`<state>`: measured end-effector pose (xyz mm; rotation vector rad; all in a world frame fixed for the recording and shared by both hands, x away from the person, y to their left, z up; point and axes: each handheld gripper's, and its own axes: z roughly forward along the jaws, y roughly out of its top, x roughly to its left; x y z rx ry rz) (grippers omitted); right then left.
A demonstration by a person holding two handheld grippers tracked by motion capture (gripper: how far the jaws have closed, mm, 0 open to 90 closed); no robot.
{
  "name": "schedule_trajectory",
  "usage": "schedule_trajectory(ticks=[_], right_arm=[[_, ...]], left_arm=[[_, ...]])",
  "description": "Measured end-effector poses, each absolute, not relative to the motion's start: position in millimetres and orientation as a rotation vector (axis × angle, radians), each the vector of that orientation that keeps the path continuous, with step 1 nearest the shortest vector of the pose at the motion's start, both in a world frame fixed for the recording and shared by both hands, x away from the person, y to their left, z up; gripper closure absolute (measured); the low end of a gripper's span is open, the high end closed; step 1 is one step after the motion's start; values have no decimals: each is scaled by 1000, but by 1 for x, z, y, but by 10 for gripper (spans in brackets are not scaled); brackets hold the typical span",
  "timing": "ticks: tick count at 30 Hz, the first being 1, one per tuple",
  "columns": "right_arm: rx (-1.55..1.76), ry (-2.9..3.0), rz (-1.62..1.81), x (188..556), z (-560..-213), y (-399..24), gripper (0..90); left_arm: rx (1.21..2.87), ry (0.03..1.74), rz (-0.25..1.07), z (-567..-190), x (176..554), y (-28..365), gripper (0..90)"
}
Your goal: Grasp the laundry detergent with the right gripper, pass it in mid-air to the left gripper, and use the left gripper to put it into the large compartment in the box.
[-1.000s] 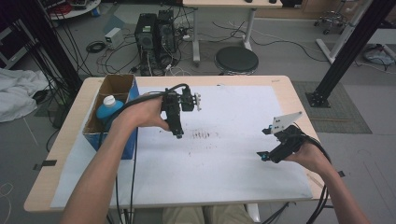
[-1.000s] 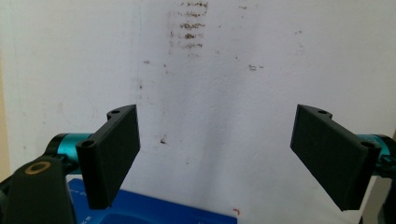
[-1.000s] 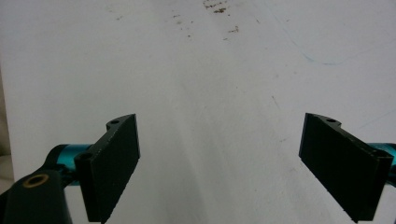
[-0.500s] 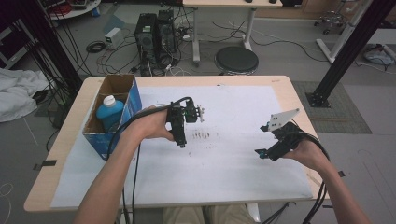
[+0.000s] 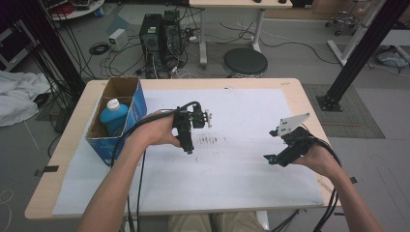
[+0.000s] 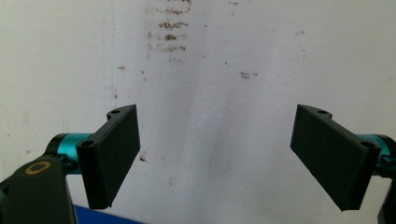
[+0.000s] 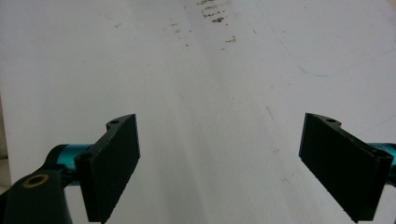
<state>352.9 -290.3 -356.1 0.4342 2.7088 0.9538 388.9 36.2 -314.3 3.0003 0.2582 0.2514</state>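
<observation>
grey floor (image 5: 387, 159), black stool (image 5: 244, 62), cables (image 5: 121, 58)

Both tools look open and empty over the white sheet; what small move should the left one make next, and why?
Probably swing the left tool toward the blue bottle standing in the cardboard box. Its jaws are wide apart with nothing between them, above the smudged marks, and the bottle is the nearest thing to grasp. The right tool is open too, farther away.

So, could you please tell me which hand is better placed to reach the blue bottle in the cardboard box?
Probably the left: the left gripper, jaws open and empty, hovers just beside the cardboard box holding the blue white-capped bottle; the right gripper sits far across the table.
</observation>
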Motion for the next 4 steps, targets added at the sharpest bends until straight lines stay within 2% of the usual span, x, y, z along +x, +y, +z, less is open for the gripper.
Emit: schedule_trajectory(ticks=[4], right_arm=[[435, 2711, 954, 354, -357, -288, 116]], left_arm=[[2984, 272, 251, -316, 390, 39, 159]])
